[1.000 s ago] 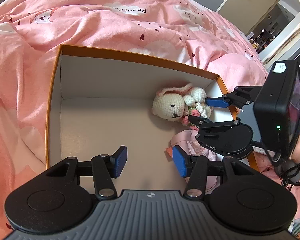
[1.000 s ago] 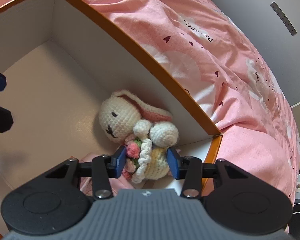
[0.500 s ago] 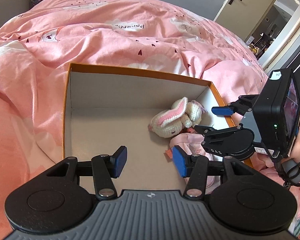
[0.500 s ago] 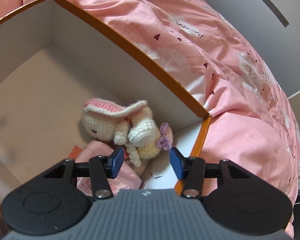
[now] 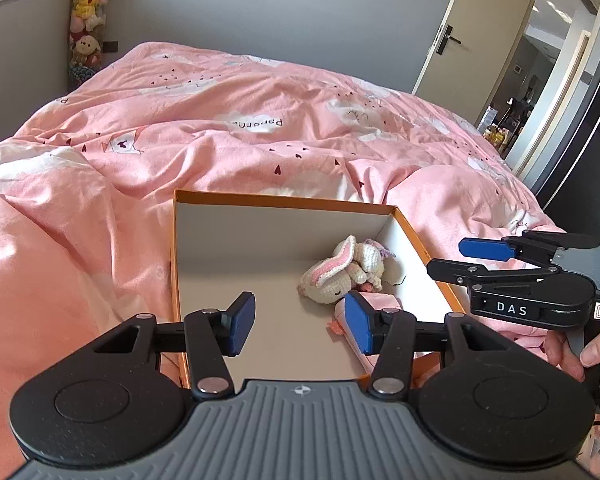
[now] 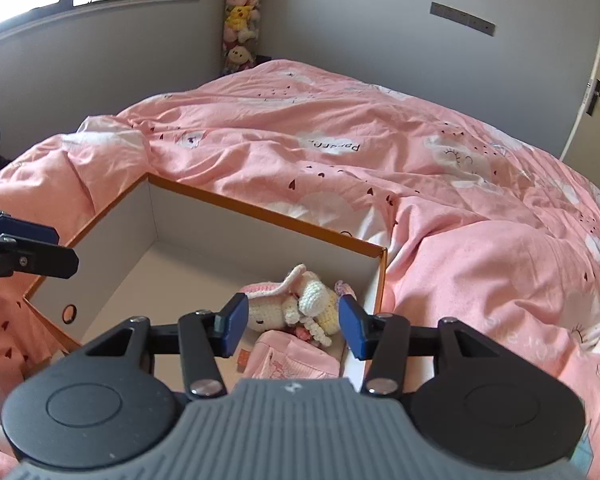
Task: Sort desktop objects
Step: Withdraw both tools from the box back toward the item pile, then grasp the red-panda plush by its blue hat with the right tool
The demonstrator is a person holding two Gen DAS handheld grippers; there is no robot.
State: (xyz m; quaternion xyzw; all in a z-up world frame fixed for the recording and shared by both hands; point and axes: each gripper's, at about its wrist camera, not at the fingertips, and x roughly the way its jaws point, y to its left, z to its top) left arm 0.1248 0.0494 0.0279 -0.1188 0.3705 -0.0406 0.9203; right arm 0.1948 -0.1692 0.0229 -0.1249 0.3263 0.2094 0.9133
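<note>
Bunny toy (image 5: pixel 342 274) lying on its side in far right corner of orange box (image 5: pixel 260 200), touching pink pouch (image 5: pixel 374 304) just nearer. Left gripper (image 5: pixel 300 322) near the box's close edge, claws apart, holding nothing. Right gripper (image 6: pixel 290 326) the same, claws apart, above pouch. Pink blanket (image 5: pixel 220 128) all around.

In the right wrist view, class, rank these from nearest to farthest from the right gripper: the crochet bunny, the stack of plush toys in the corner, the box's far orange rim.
From the right gripper:
1. Crochet bunny: lying in the box, just ahead.
2. Box's far orange rim: beyond the bunny, against the duvet.
3. Stack of plush toys: room corner, past the bed.
</note>
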